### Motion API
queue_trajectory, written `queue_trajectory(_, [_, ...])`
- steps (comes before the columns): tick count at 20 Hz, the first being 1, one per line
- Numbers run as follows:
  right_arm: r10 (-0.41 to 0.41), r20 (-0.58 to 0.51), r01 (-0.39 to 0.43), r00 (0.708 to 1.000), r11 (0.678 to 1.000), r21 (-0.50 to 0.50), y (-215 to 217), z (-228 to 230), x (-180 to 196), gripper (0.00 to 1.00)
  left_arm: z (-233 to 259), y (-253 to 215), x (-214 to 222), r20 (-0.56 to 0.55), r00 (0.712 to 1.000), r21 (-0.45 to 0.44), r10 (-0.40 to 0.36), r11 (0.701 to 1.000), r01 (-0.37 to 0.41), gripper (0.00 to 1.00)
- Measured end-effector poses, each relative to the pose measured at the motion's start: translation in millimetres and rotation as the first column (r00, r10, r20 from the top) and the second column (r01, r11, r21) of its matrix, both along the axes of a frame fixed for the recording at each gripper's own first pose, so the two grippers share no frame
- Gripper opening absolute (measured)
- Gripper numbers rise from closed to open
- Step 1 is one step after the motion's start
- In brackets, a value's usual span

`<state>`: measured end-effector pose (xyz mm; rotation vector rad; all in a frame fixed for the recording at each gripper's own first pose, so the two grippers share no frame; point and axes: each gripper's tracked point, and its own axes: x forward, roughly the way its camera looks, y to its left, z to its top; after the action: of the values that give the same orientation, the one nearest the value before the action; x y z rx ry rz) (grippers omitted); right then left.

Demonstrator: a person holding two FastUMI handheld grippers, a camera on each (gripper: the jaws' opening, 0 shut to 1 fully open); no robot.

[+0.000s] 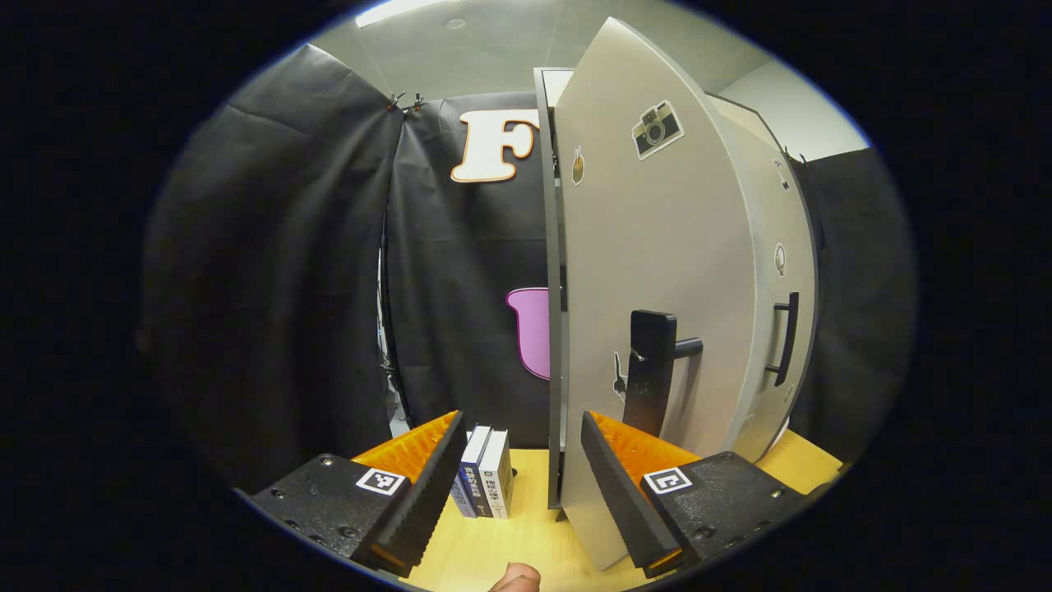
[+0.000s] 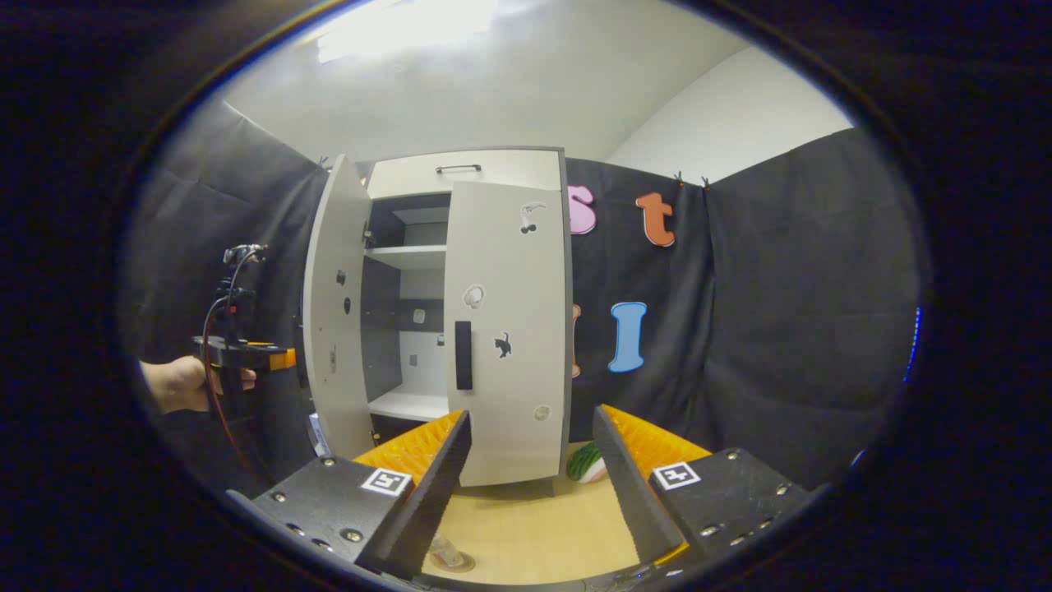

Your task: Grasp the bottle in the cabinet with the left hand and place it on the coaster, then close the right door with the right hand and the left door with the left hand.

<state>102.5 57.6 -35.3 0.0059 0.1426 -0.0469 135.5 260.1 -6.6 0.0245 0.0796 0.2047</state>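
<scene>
The grey cabinet (image 2: 460, 173) stands on the wooden table (image 2: 534, 526). Its right door (image 2: 505, 329) lies flat against the front, and its left door (image 2: 333, 321) swings wide open. My left gripper (image 1: 522, 427) is open just in front of the left door (image 1: 657, 288), close to that door's black handle (image 1: 653, 370). In the right gripper view a hand holds the left gripper (image 2: 275, 358) beside the open door. My right gripper (image 2: 532, 419) is open and empty, back from the cabinet. A clear bottle (image 2: 444, 555) stands on a coaster (image 2: 460, 564), half hidden behind my finger.
A few upright books (image 1: 485, 481) stand on the table left of the cabinet. A small watermelon-patterned thing (image 2: 588, 462) lies by the cabinet's right foot. White shelves (image 2: 411, 256) show inside the cabinet. Black cloth walls close in the booth.
</scene>
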Motion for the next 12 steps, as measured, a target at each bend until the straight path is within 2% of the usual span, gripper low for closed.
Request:
queue_trajectory(4, [-0.001,0.008,0.001,1.0,1.0,0.006,0,-1,12,0.91,0,-11,2,-0.001,1.0,0.009,-0.001,1.0,0.001,0.9])
queue_trajectory(11, [0.047,0.036,-0.045,0.998,0.997,-0.059,13,-5,29,0.91,-1,-40,15,0.012,0.999,-0.015,-0.035,0.999,0.035,0.88])
queue_trajectory(12, [0.055,0.035,-0.053,0.998,0.996,-0.066,17,-6,31,0.92,-1,-46,17,0.017,0.999,-0.012,-0.045,0.999,0.045,0.9])
